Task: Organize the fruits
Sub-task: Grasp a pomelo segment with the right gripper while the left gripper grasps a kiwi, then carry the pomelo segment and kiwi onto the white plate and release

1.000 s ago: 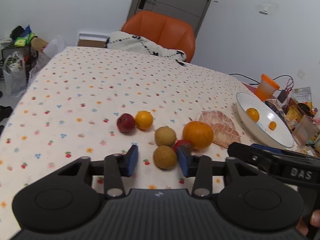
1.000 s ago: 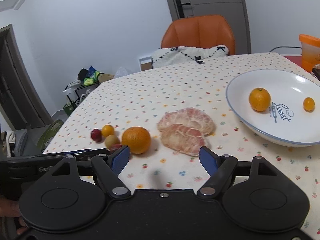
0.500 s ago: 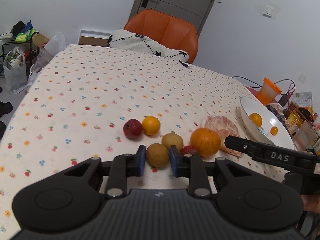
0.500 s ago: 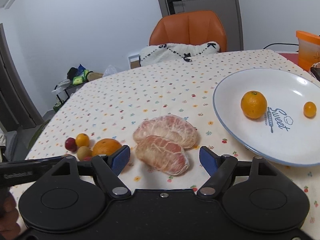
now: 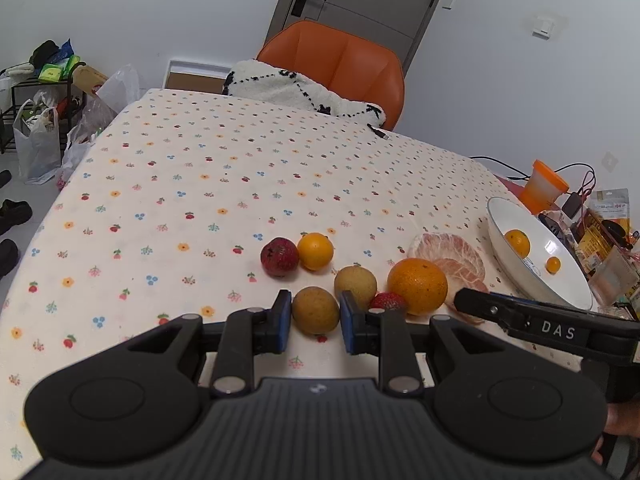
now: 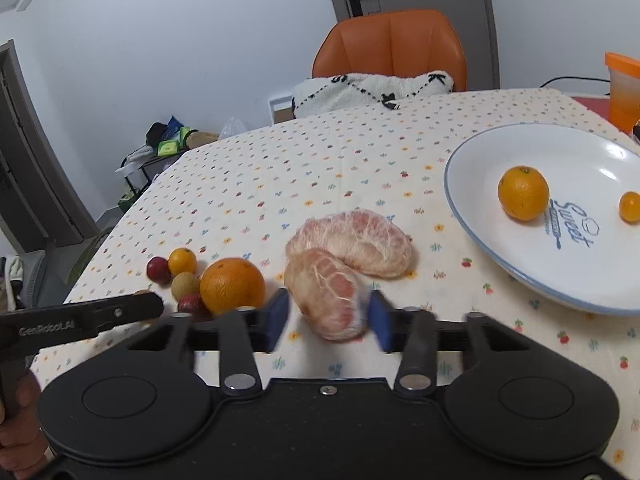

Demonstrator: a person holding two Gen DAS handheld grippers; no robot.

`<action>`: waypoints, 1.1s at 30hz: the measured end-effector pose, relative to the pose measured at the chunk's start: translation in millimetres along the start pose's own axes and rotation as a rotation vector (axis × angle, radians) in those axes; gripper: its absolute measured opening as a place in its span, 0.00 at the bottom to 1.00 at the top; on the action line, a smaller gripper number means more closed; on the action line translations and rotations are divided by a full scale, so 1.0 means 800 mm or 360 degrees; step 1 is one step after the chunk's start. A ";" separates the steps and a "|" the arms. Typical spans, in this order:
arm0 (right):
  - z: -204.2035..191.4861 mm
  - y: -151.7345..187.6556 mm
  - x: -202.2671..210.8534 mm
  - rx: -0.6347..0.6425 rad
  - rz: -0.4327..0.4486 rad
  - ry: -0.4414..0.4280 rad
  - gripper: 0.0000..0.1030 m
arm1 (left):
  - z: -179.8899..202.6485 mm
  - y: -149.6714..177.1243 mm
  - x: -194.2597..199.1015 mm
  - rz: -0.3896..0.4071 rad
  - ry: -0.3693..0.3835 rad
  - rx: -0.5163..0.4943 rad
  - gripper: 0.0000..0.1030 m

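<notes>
Fruits lie scattered on the surface [image 5: 192,168], which is covered by a cloth printed with small flowers. A glossy white plate [image 6: 472,216] with a blue rim holds a round orange [image 6: 523,192] and a small kumquat [image 6: 630,207]. Two peeled pomelo segments [image 6: 352,240], matte pink with white pith, lie side by side left of the plate; the nearer one's long axis runs diagonally toward the right gripper [image 6: 329,318], whose jaws have narrowed since 0.5 s ago and now contact its sides. A dimpled large orange [image 5: 417,286] sits beside them. The left gripper [image 5: 313,316] has its jaws closed against a rough brown round fruit [image 5: 315,309], as 0.5 s ago.
</notes>
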State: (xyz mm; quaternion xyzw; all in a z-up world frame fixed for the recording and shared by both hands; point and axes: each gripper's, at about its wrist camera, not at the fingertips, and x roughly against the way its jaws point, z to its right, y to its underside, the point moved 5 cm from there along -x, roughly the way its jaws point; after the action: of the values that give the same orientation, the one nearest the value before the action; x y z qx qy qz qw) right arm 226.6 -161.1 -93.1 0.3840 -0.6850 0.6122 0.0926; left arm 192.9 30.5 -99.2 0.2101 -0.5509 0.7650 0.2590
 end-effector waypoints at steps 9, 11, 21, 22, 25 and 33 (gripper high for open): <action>-0.009 -0.008 -0.014 0.0105 0.0009 0.0033 0.35 | -0.001 -0.004 0.006 0.0018 -0.0016 -0.0005 0.23; -0.012 -0.010 -0.019 0.0121 0.0015 0.0035 0.37 | -0.002 -0.004 0.008 0.0021 -0.0019 -0.0003 0.23; -0.028 -0.002 -0.019 0.0315 0.0045 0.0140 0.33 | -0.003 -0.006 0.012 0.0030 -0.0035 0.0000 0.23; -0.025 -0.002 -0.017 0.0287 0.0047 0.0130 0.32 | -0.002 -0.006 0.013 0.0033 -0.0035 -0.0001 0.23; -0.019 -0.004 -0.011 0.0229 0.0066 0.0118 0.31 | 0.002 -0.009 0.017 0.0047 -0.0036 -0.0010 0.23; -0.013 -0.011 0.020 0.0151 0.0142 0.0070 0.31 | 0.016 -0.017 0.027 0.0092 -0.0033 -0.0037 0.23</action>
State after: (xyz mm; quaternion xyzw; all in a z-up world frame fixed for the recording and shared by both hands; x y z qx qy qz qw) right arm 217.5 -157.8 -74.6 0.3435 -0.6695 0.6558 0.0617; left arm 185.0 25.7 -72.3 0.1990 -0.5684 0.7635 0.2333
